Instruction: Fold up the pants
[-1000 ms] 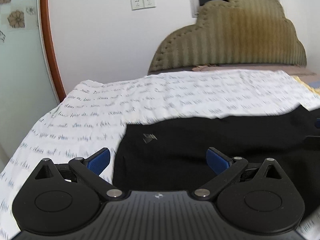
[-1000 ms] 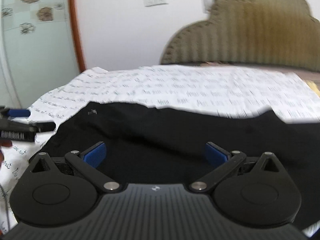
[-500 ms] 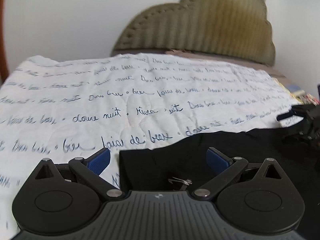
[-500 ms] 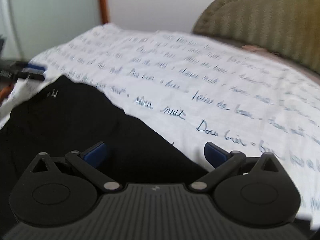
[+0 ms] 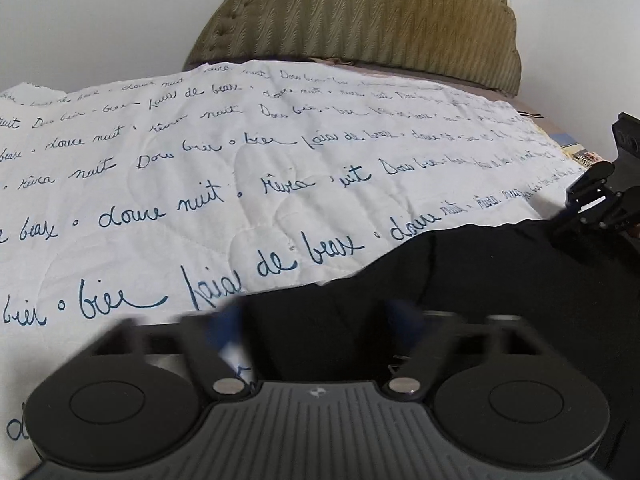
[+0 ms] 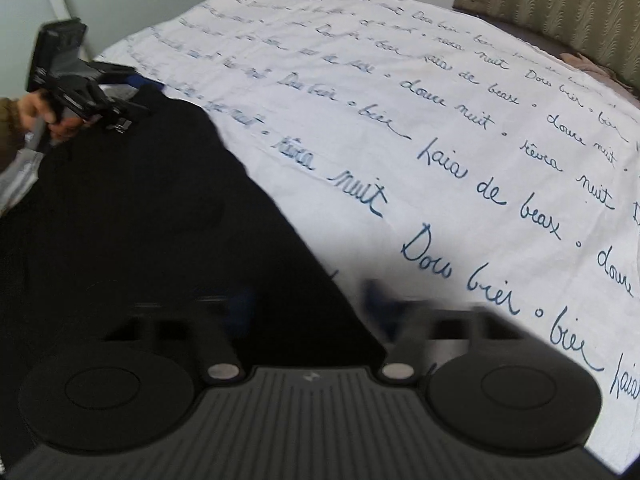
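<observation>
Black pants (image 5: 500, 300) swallow both motion-blurred tools' (image 5: 320, 320) (image 6: 308, 304) fingers, grip unclear.

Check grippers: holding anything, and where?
Nothing clamped yet: left gripper and right gripper blur with fingers apart, each straddling an edge of the black fabric pants.

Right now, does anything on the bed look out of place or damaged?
Nothing stands out. The black pants lie on the white script-printed quilt, with the left gripper and right gripper at their far edge. Their fingers are blurred.
</observation>
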`<state>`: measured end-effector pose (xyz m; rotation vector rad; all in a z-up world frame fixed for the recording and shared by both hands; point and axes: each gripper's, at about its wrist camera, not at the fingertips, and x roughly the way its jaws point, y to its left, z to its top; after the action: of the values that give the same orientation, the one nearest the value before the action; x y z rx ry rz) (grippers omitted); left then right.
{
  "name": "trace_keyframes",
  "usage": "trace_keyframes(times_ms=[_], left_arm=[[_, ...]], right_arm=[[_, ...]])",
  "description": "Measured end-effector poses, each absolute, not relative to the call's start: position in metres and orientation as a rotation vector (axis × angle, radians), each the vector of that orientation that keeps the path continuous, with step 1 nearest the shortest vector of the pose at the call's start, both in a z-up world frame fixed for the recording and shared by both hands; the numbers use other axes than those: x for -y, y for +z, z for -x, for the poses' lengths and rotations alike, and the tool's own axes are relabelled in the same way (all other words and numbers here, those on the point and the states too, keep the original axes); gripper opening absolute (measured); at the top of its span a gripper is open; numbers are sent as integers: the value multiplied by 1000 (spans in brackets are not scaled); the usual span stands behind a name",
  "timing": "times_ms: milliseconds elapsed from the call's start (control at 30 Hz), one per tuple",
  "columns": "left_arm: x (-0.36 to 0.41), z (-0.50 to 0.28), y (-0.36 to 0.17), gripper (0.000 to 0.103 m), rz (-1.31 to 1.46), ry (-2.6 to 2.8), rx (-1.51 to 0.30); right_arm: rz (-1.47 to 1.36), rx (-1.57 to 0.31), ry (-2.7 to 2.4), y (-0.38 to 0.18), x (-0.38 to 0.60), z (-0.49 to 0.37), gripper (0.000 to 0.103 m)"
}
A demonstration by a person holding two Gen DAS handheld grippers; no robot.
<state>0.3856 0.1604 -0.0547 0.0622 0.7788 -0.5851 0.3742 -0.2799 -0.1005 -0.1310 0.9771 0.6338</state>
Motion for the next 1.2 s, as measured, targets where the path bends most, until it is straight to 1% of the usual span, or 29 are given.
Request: trace_keyframes(times_ms=[33,67,133,300,367,433,500,600,667,800,933,1200], left_arm=[[-165,-386,-53,45,-30,-575,-788],[-169,-385,-51,34,19,-585,-795],[-174,-382,-45,30,89,-592,-797],[-165,-374,-25,20,86,-522,-724],[-162,-375,-20,19,71,-475,-664],[-154,-384,-26,19,15,-423,-687],[-149,-382,-29,18,6,-392,-697],[-146,-357,-13,18,-38,-419,-591],[-150,-340,0,18,-73,-433,-525],[-159,-308,18,18,-71,-453,-453],[-162,-256,23,18,-110,-483,-394],[-187,-162,7,18,-45,-525,-441]], right_arm=[[137,-975,629,-98,280,-371,9],[155,-970,630,-97,280,-368,7],[189,-949,621,-95,276,-361,6],[324,-831,479,-79,257,-351,3],[421,-744,373,-72,247,-351,2],[496,-651,263,-68,235,-352,2],[578,-624,193,-75,221,-355,2],[677,-567,148,-79,204,-341,2],[677,-516,135,-69,202,-323,2],[674,-412,110,-44,200,-278,2],[696,-340,111,-35,190,-224,2],[763,-318,153,-48,168,-97,2]])
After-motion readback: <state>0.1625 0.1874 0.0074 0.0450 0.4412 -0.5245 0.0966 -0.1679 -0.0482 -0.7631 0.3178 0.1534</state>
